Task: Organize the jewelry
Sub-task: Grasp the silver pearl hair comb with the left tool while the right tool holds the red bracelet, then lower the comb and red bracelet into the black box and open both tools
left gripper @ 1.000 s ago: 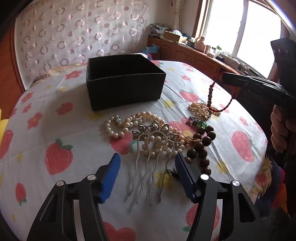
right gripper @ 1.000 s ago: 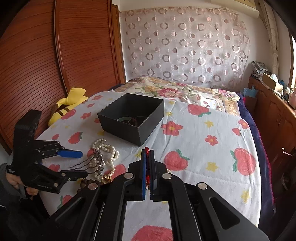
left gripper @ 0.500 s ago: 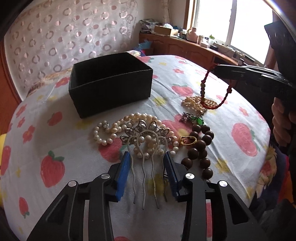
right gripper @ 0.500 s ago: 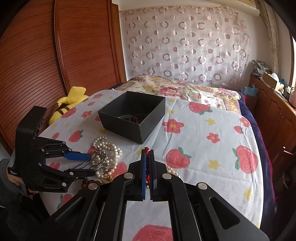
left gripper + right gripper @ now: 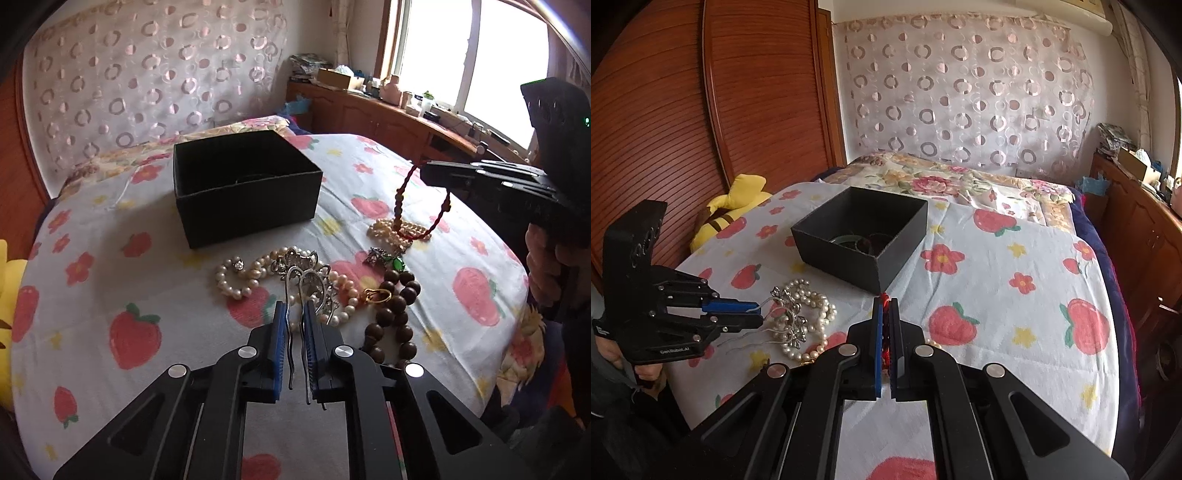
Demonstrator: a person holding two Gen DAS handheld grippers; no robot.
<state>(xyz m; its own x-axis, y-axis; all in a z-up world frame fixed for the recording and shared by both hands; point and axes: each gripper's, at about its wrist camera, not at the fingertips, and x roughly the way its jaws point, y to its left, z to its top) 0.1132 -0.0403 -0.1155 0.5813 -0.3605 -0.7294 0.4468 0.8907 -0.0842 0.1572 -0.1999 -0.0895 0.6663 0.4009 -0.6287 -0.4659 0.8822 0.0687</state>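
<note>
Closing on the prongs of the hair comb (image 5: 308, 284), the left gripper (image 5: 295, 314) is narrowing around them. The right gripper (image 5: 885, 306) is clamping the red cord bracelet (image 5: 417, 206) above the bedsheet (image 5: 129, 280), near the black box (image 5: 243, 184).

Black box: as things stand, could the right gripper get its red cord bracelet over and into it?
Probably yes. The right gripper is shut on the red cord bracelet, which hangs beside the black box. The box is open-topped, and only bare bedspread lies between them.

box (image 5: 245, 184) behind pearl necklace (image 5: 240, 275) | hair comb (image 5: 308, 280) on necklace – bead bracelet (image 5: 397, 314) right
</note>
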